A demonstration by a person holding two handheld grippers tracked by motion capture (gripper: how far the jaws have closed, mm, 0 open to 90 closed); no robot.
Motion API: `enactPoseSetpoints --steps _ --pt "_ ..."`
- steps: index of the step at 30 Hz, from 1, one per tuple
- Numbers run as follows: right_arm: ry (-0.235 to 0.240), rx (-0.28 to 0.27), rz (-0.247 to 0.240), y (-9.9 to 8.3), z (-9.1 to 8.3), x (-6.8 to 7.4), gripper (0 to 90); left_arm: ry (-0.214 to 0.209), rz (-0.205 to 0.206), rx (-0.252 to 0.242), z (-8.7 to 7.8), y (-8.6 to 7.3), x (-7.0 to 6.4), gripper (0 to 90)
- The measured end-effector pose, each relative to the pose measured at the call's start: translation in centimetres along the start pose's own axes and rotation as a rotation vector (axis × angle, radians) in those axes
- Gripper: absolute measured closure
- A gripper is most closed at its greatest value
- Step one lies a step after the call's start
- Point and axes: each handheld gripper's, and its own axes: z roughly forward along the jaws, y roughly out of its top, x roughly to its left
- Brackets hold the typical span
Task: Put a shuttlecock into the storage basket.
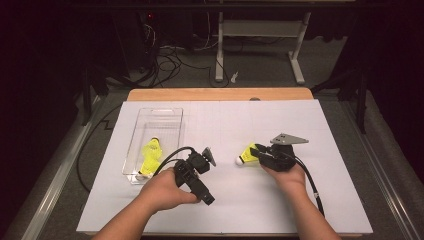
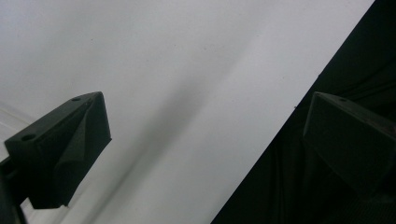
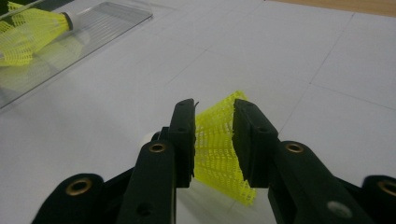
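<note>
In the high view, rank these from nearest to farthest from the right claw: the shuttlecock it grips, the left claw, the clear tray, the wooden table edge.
1. Shuttlecock, held in the right claw, cork pointing left.
2. Left claw, to its left.
3. Clear tray, farther left, holding another shuttlecock.
4. Wooden table edge, along the far side.

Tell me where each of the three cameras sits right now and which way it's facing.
High view: above the person's side, looking forward and down on the white table; both forearms, left gripper and right gripper show.
Left gripper view: on the left gripper, tilted, facing bare tabletop and its dark edge; its jaws stand wide apart.
Right gripper view: on the right gripper, looking low across the table; jaws pinch a yellow shuttlecock.
Shared: the high and right gripper views both show the clear tray holding another shuttlecock.
</note>
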Motion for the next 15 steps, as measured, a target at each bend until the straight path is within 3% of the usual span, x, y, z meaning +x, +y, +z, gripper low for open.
enactPoseSetpoints --steps 6,12,15 --pt "0.008 -0.003 0.012 -0.01 -0.06 0.00 77.7 -0.003 -0.007 -0.005 0.02 -0.14 0.10 1.7" --pt "-0.009 0.005 -0.004 -0.08 -0.24 0.08 89.1 -0.009 -0.018 -0.006 0.28 -0.32 0.36 1.7" --pt "-0.015 0.007 -0.010 -0.15 -0.33 0.26 90.0 -0.009 -0.020 -0.005 0.34 -0.35 0.39 1.7"
